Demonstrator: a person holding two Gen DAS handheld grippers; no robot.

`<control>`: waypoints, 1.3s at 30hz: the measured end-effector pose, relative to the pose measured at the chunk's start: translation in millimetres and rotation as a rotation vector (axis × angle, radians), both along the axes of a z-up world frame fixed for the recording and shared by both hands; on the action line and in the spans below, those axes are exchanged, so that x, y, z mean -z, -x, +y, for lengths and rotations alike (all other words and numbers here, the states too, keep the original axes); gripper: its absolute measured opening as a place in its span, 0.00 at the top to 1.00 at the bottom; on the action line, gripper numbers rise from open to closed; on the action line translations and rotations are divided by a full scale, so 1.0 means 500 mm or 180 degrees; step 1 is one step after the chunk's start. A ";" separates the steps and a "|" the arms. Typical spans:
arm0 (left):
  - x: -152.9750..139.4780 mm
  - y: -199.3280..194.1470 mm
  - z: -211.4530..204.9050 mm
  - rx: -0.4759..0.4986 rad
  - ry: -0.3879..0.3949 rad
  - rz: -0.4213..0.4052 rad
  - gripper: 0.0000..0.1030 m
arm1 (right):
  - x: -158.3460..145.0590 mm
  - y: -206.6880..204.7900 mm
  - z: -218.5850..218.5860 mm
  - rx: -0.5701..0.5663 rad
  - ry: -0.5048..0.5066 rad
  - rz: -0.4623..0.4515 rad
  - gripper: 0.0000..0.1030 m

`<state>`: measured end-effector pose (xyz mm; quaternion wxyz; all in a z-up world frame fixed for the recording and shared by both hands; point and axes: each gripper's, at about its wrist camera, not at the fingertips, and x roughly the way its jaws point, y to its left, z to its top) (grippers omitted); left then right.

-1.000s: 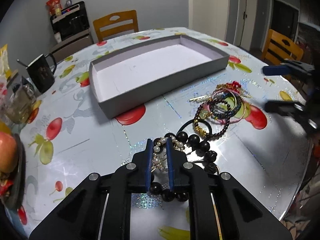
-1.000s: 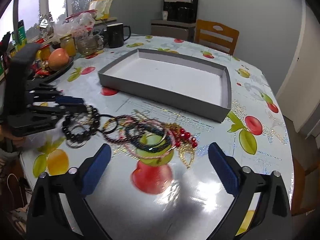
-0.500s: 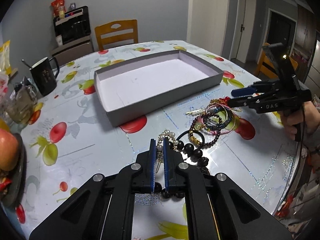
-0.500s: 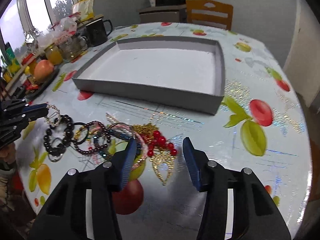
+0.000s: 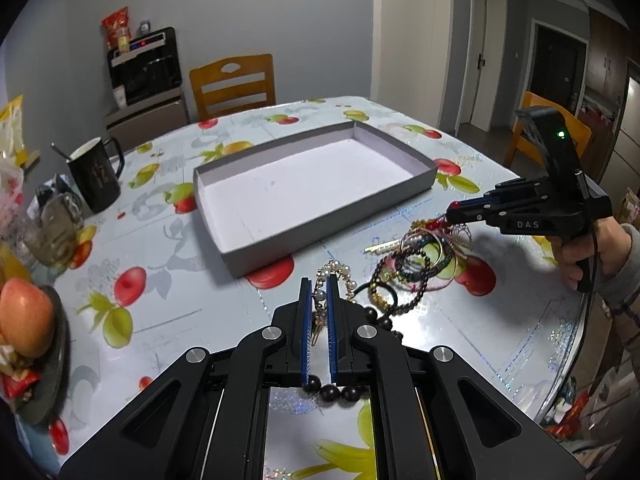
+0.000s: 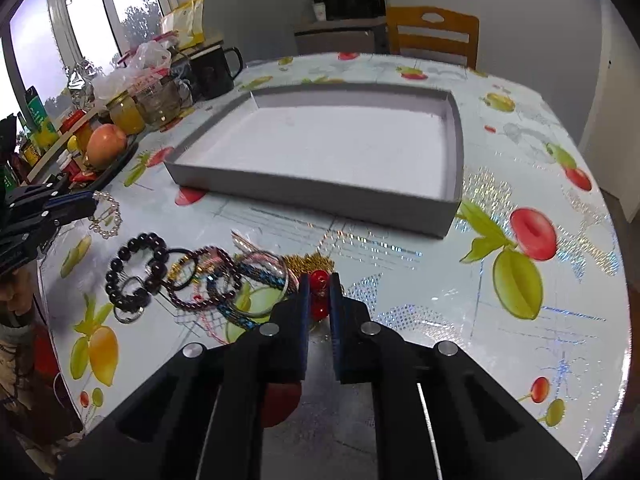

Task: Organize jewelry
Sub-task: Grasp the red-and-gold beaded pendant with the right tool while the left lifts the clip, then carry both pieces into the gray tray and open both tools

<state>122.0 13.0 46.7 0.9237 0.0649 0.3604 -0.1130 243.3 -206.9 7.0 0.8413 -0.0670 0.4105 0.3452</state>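
A shallow grey tray (image 5: 424, 178) (image 6: 454, 136) with a white floor lies mid-table. My left gripper (image 5: 316, 280) is shut on a pearl bracelet (image 5: 340, 270) and holds it off the table; the bracelet also hangs in the right wrist view (image 6: 106, 216). A black bead bracelet (image 6: 134, 270) and a pile of thin bangles (image 5: 416, 258) (image 6: 240, 280) lie on the table. My right gripper (image 6: 318, 280) (image 5: 450, 214) is shut on a red-bead gold piece (image 6: 319, 278) at the pile's right end.
A black mug (image 5: 96, 178), glass jars (image 6: 160, 100) and a plate with an apple (image 5: 24, 322) crowd the table's left side. Wooden chairs (image 5: 234, 84) stand behind the table. The table edge runs close by the right hand (image 5: 584, 260).
My left gripper has lifted the pearl bracelet clear of the black beads. My right gripper has come down onto the pile's right end and shut on the red-bead piece.
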 end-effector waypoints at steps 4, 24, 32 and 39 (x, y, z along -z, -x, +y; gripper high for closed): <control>-0.025 -0.009 0.005 0.0012 0.0022 -0.0050 0.93 | -0.047 0.007 -0.005 0.0020 -0.0081 -0.0154 0.91; -0.074 -0.164 0.057 -0.0120 0.0413 0.0025 0.93 | -0.205 -0.072 0.014 0.0257 -0.0508 -0.0600 0.92; -0.015 -0.258 0.079 -0.0424 0.0599 0.0158 0.93 | -0.169 -0.139 0.034 0.0420 -0.0523 -0.0512 0.91; 0.053 -0.298 0.071 -0.0540 0.0498 0.0334 0.93 | -0.080 -0.200 0.056 0.0521 -0.0305 -0.0217 0.91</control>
